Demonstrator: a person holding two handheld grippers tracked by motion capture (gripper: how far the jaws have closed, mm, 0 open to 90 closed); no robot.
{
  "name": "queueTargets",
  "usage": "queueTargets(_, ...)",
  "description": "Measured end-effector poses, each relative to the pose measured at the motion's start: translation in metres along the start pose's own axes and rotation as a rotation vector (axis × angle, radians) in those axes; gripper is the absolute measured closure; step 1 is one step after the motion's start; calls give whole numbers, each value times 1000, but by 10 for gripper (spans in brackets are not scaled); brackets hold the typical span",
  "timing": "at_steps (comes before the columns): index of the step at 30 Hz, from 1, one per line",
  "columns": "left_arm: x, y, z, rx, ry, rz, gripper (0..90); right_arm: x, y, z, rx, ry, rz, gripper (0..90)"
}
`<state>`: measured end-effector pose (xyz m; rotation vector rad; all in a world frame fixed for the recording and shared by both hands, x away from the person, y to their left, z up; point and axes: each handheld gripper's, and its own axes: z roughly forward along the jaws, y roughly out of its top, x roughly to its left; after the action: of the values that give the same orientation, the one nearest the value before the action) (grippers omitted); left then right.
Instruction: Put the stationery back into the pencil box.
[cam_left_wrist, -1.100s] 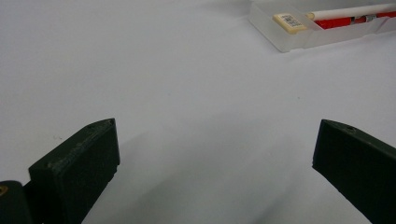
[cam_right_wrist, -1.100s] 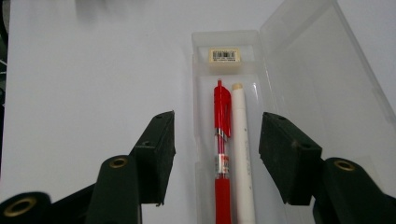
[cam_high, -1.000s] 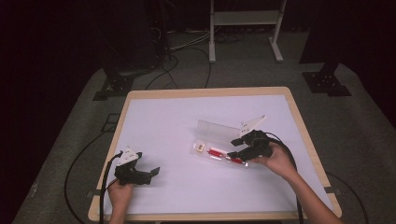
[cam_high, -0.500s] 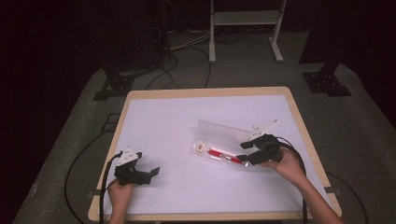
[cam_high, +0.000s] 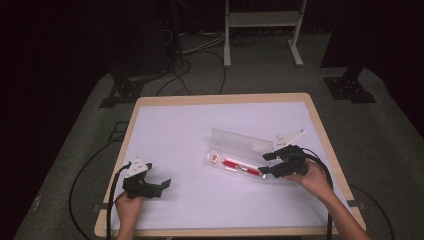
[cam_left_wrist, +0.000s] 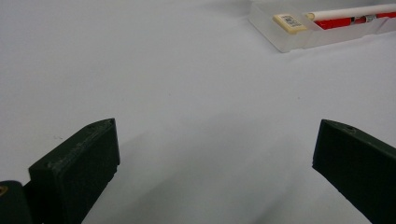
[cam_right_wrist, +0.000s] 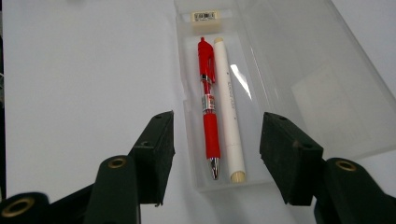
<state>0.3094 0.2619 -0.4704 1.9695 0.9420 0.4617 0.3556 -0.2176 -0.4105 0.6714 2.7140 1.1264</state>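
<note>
A clear plastic pencil case (cam_high: 220, 165) (cam_right_wrist: 189, 93) lies open on the white table, its lid (cam_high: 239, 138) (cam_right_wrist: 299, 79) folded back. Inside lie a red pen (cam_right_wrist: 208, 105) (cam_high: 240, 166), a white pen (cam_right_wrist: 229, 107) and a small eraser (cam_right_wrist: 207, 16) (cam_left_wrist: 289, 21) (cam_high: 214, 158). My right gripper (cam_high: 264, 163) (cam_right_wrist: 217, 137) is open at the case's near end, its jaws on either side of the pens' tips. At the front left of the table my left gripper (cam_high: 162, 185) (cam_left_wrist: 215, 149) rests open over bare surface, well apart from the case (cam_left_wrist: 299, 37).
The white table sheet (cam_high: 190, 135) has a wooden rim (cam_high: 220, 98). Cables (cam_high: 80, 175) trail from both grippers off the table. A white stand's legs (cam_high: 260, 30) and dark equipment bases (cam_high: 350, 85) stand on the grey floor beyond.
My right gripper has drawn back toward the table's right, from over the case's middle to its near end. The left gripper has not moved.
</note>
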Motion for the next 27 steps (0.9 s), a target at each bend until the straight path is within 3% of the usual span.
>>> queueTargets(27, 0, 0, 1, 10, 7, 1, 1, -7, -35, -23, 0, -37, 46, 433)
